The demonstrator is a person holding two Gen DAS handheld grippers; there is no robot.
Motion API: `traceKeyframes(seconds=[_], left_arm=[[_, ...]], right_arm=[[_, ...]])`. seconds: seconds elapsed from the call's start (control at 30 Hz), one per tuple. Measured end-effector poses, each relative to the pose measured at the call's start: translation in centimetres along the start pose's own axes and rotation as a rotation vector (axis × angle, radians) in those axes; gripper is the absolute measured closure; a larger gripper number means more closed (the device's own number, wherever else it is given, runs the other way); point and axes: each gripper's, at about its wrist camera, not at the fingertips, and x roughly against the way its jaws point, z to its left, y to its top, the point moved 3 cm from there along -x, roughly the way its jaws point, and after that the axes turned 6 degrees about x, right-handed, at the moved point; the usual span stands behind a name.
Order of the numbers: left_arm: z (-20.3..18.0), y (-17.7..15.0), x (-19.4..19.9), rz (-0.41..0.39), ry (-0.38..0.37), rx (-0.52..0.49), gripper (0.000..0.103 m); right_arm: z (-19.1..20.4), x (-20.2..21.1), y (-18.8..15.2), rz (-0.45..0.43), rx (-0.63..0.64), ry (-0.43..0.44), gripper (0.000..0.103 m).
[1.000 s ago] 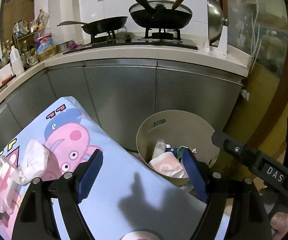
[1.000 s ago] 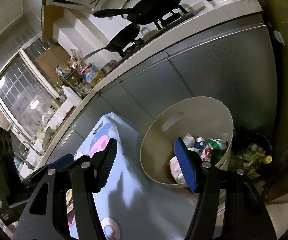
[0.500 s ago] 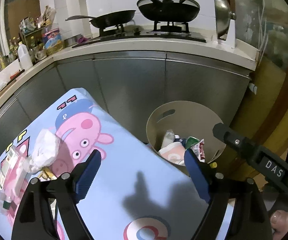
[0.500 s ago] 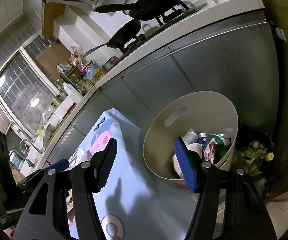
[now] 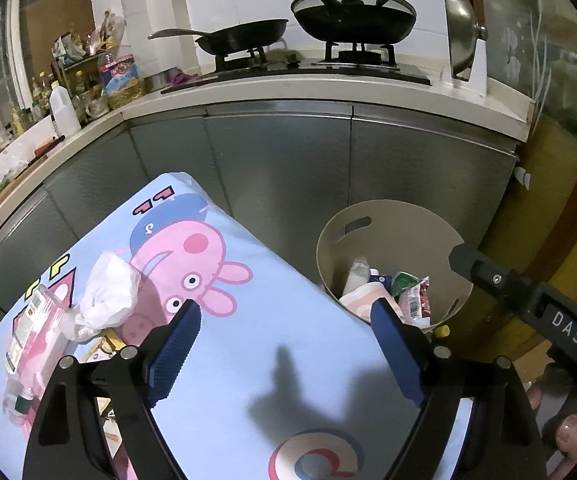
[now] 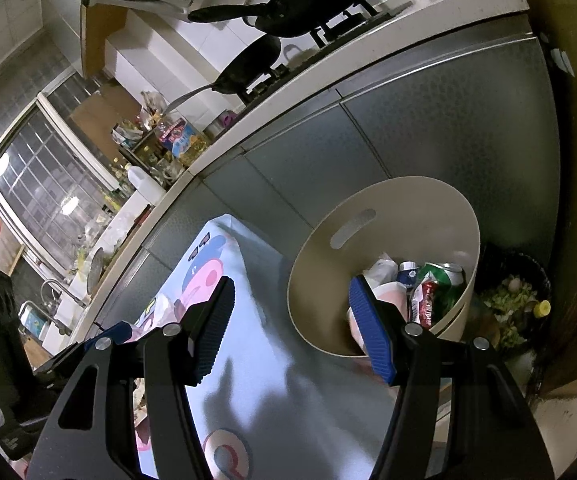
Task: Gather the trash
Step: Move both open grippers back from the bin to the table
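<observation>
My left gripper hovers open above the pale blue cartoon-pig tablecloth, with nothing between its blue pads. To its left lie a crumpled white tissue and a pink-labelled packet. A beige round bin beyond the table's right edge holds wrappers, a cup and a can. My right gripper is open and empty too, above the table edge in front of the bin. Inside the bin are a green can and a red wrapper.
Steel cabinet fronts and a counter with a stove and two black pans rise behind. A dark bin of vegetable scraps stands on the floor right of the beige bin. A black bar marked DAS crosses the left wrist view's right side.
In the left wrist view the scene has slid up and to the right, showing more of the tablecloth, and the left jaws stand a little wider. The right wrist view is almost unchanged.
</observation>
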Motion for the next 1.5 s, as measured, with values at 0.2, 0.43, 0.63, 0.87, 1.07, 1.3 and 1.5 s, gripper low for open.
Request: traceKeyframes(seconds=[0.2, 0.43, 0.63, 0.87, 1.07, 1.3, 1.5], left_arm=[[0.4, -0.1, 0.9, -0.022, 0.011, -0.002, 0.017], [0.9, -0.1, 1.8, -0.044, 0.017, 0.003, 0.017], [1.6, -0.4, 2.4, -0.049, 0.014, 0.018, 0.017], [2.6, -0.8, 3.2, -0.059, 0.014, 0.041, 0.017], [3.8, -1.2, 4.1, -0.073, 0.012, 0.062, 0.017], [5.6, -1.8, 5.2, -0.086, 0.016, 0.099, 0.017], [7.4, -2.6, 5.8, -0.088, 0.029, 0.133, 0.017]], right_arm=[[0.4, 0.7, -0.1, -0.014, -0.011, 0.005, 0.043], [0.7, 1.2, -0.4, -0.012, -0.021, 0.005, 0.043], [1.3, 1.5, -0.6, -0.012, -0.009, 0.005, 0.043], [2.8, 2.1, -0.9, -0.012, 0.01, 0.003, 0.043], [4.4, 2.6, -1.1, -0.012, 0.035, 0.006, 0.043], [6.2, 2.8, -1.2, -0.001, 0.068, 0.013, 0.043], [7.7, 2.5, -1.6, 0.014, 0.096, 0.02, 0.043]])
